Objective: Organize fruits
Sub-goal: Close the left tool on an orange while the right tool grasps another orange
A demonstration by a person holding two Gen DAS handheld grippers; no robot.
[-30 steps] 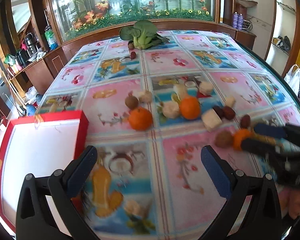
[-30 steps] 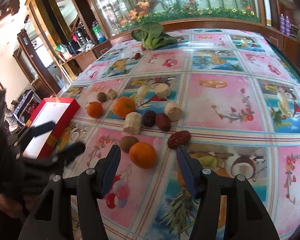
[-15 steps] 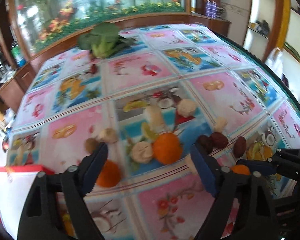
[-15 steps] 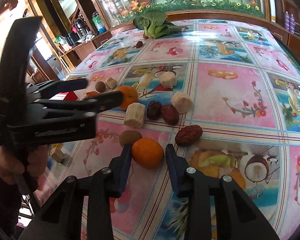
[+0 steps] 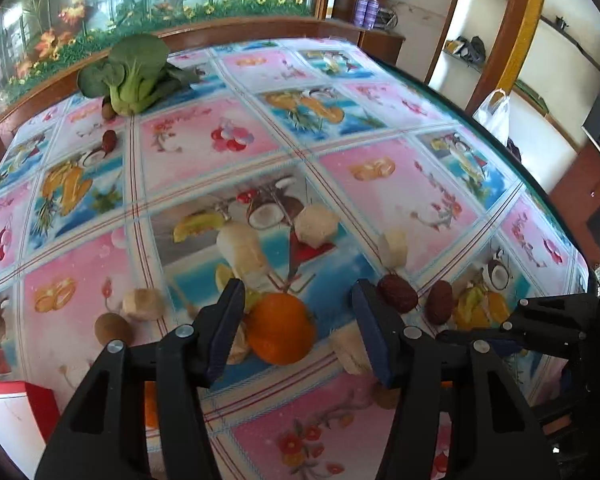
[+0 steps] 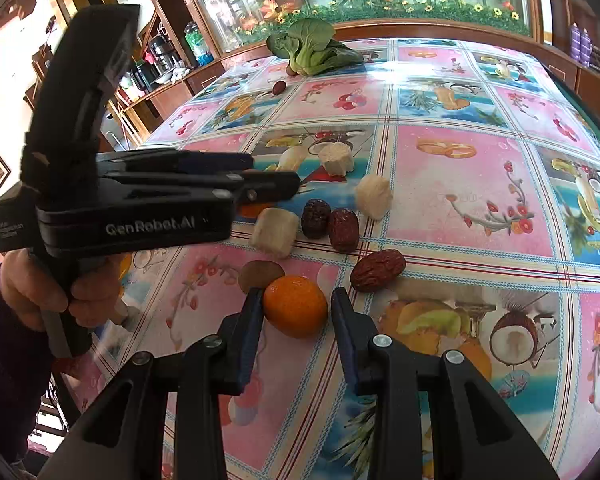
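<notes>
A glossy fruit-print tablecloth covers the table, with a planter window along its far edge and a bok choy lying at about 11 o'clock in the left wrist view.

Compared with a second ago, both grippers have closed in on oranges. The left gripper, which then hung back near the red box, now straddles the middle orange; its jaws stand wide, with clear gaps on both sides, gripping nothing. A pale cut chunk lies at its right finger, and two dark dates sit at about 2 o'clock from the orange.

The right gripper has narrowed around the near orange. In the right wrist view the left pad looks to be touching the peel, while a sliver of cloth still shows at the right pad, so it is nearly closed but probably not yet clamping. A brown kiwi sits just behind the orange at 11 o'clock and a red date at 1 o'clock.

This suggests both oranges are about to be picked, presumably for the box; neither has left the cloth.
</notes>
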